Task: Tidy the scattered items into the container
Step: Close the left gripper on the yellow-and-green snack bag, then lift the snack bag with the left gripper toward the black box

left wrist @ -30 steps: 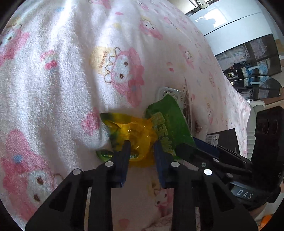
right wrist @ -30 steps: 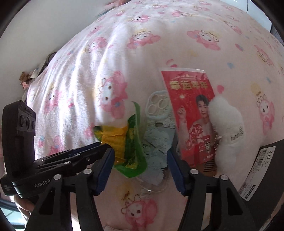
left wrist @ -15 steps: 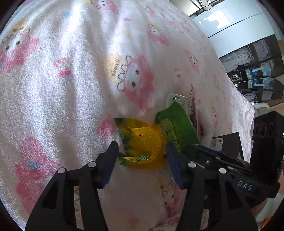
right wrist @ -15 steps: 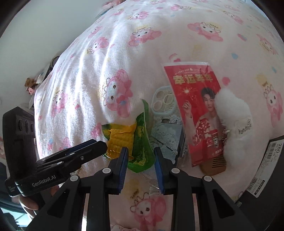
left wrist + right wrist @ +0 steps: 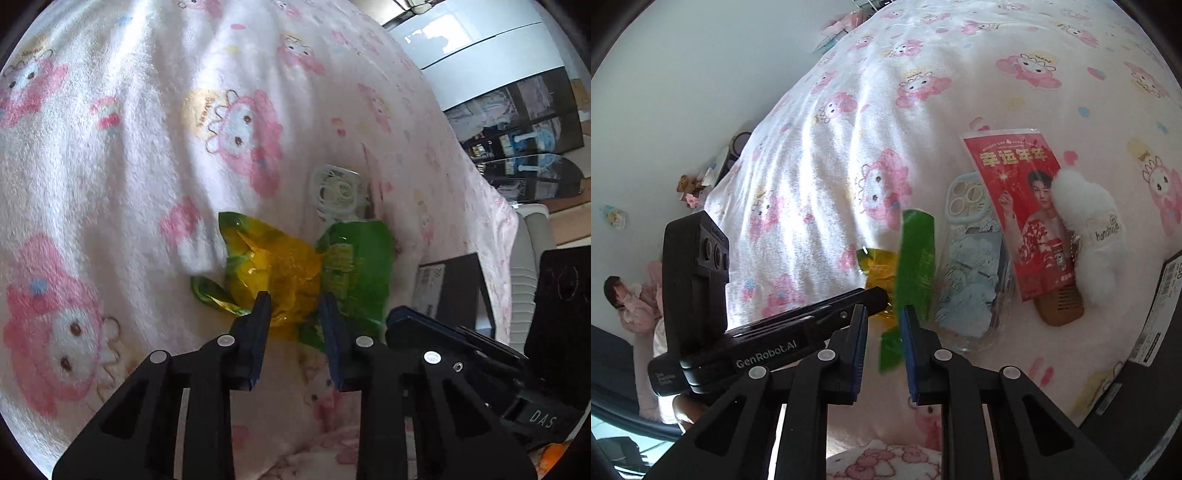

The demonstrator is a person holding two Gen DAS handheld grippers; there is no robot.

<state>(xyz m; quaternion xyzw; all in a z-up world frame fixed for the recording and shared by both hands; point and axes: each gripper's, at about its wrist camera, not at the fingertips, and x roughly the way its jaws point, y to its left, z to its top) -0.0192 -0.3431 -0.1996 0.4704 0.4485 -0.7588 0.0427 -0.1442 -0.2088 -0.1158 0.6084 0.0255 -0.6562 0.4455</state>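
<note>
Two snack packets lie just ahead of the grippers on the pink cartoon-print blanket [image 5: 147, 155], and each gripper is working on one. The left gripper [image 5: 293, 306] is narrowing its jaws around the near edge of the yellow packet [image 5: 280, 269], whose crinkled film sits between the tips; whether the pads already press on it cannot be told. The right gripper [image 5: 884, 319] is closing too, and the green packet [image 5: 916, 254] stands on edge between its tips, apparently pinched at its lower end. Both packets look light, thin and floppy, with slick film that could slide out, so a flat sealed margin is probably the safest place to pinch. Beyond the right gripper and to its right lie a clear phone case [image 5: 971, 258], a red leaflet [image 5: 1023, 206] and a white plush toy [image 5: 1086, 236]. A dark box [image 5: 454, 291], perhaps the container, sits right of the left gripper.
</note>
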